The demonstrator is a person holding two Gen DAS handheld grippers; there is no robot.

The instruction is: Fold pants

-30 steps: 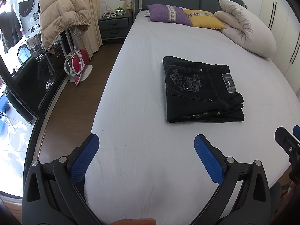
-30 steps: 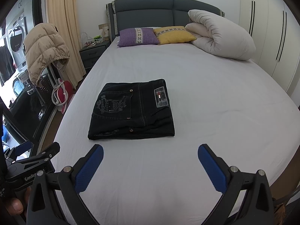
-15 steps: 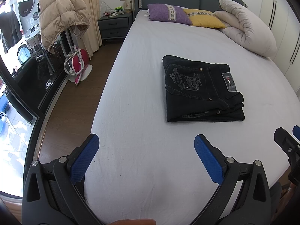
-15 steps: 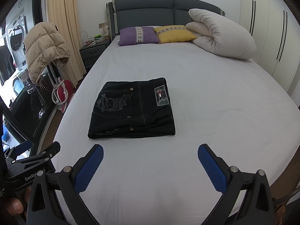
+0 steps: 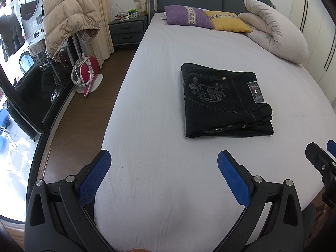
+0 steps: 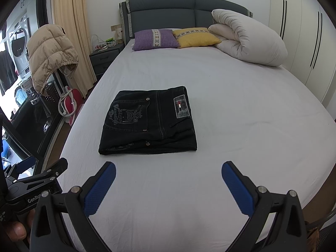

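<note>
Black jeans [image 5: 224, 100] lie folded into a neat rectangle on the white bed sheet [image 5: 168, 126], back pocket and label patch facing up. They also show in the right wrist view [image 6: 149, 121]. My left gripper [image 5: 163, 166] is open and empty, held above the sheet near the bed's foot, short of the jeans. My right gripper [image 6: 168, 176] is open and empty, just in front of the jeans' near edge. The left gripper's side [image 6: 42, 178] shows at the left of the right wrist view.
A purple pillow [image 6: 155, 40], a yellow pillow [image 6: 195, 36] and a rolled white duvet [image 6: 247, 40] lie at the headboard. A nightstand [image 5: 126, 29], a beige puffer jacket [image 5: 67, 16] and a red iron [image 5: 86, 73] stand left of the bed on the wooden floor.
Almost nothing has changed; both grippers stay open and the view has shifted only slightly. The jeans have not moved.
</note>
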